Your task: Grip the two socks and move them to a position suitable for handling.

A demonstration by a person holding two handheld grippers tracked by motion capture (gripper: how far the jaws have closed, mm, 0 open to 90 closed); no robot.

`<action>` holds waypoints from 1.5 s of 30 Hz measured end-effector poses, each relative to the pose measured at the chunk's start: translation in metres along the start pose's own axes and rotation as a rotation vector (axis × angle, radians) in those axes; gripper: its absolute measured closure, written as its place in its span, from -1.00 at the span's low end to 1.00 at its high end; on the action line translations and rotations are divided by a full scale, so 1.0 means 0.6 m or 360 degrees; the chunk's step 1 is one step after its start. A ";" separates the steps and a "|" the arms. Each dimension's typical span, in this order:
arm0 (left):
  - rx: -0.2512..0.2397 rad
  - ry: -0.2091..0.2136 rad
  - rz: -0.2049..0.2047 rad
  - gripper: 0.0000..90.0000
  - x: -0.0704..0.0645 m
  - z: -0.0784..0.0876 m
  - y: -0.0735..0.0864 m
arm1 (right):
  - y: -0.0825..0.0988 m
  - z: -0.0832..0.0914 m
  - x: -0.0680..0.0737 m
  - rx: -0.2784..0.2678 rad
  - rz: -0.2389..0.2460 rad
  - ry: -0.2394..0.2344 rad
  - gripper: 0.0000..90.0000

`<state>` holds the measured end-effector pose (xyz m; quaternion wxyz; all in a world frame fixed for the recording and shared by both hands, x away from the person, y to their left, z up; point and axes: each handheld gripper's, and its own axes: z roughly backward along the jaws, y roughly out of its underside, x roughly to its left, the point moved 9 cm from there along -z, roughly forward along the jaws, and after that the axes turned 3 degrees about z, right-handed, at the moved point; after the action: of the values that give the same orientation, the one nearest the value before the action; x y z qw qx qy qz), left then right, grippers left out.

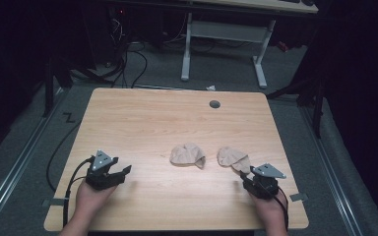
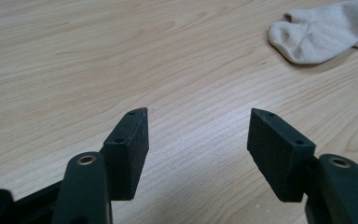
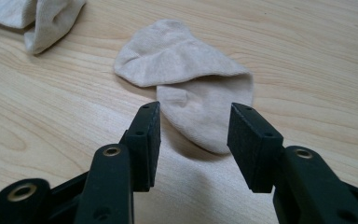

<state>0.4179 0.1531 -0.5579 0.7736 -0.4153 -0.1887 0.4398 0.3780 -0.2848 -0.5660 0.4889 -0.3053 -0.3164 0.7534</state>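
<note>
Left gripper point(image 1: 119, 173): I see fingers point(image 2: 130, 149) wide apart, holding nothing.
Right gripper point(image 1: 246, 178): fingers point(image 3: 144, 140) spread, nothing gripped, near sock point(image 3: 191, 79) just ahead.
Worktop point(image 1: 142, 118): second sock point(image 1: 188, 155) mid-table.

Dim lab, wooden table point(image 1: 128, 113), white desk frame point(image 1: 221, 44), tangled floor cables point(image 1: 128, 59)

Table point(image 1: 142, 123): pale wood-grain, smooth, slight sheen, prob. laminate. Socks point(image 3: 186, 70): beige knit cloth, matt. Gripper pads point(image 2: 133, 149): black, matt.
</note>
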 end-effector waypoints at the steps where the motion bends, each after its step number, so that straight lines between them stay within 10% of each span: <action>1: 0.0003 0.0001 -0.0004 -0.13 -0.001 -0.001 0.000 | 0.001 0.001 -0.002 -0.0004 -0.0005 0.0000 0.21; 38: -0.0007 0.0010 -0.0025 -0.15 -0.010 0.004 0.004 | -0.013 -0.016 0.028 -0.0023 0.0052 -0.0085 0.18; 45: -0.0016 0.0029 -0.0027 -0.14 -0.016 -0.002 -0.002 | -0.040 0.014 0.056 -0.0205 -0.0007 -0.0269 0.14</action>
<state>0.4141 0.1439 -0.5569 0.7769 -0.4216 -0.1875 0.4284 0.3734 -0.2472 -0.5474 0.4415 -0.2707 -0.4049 0.7535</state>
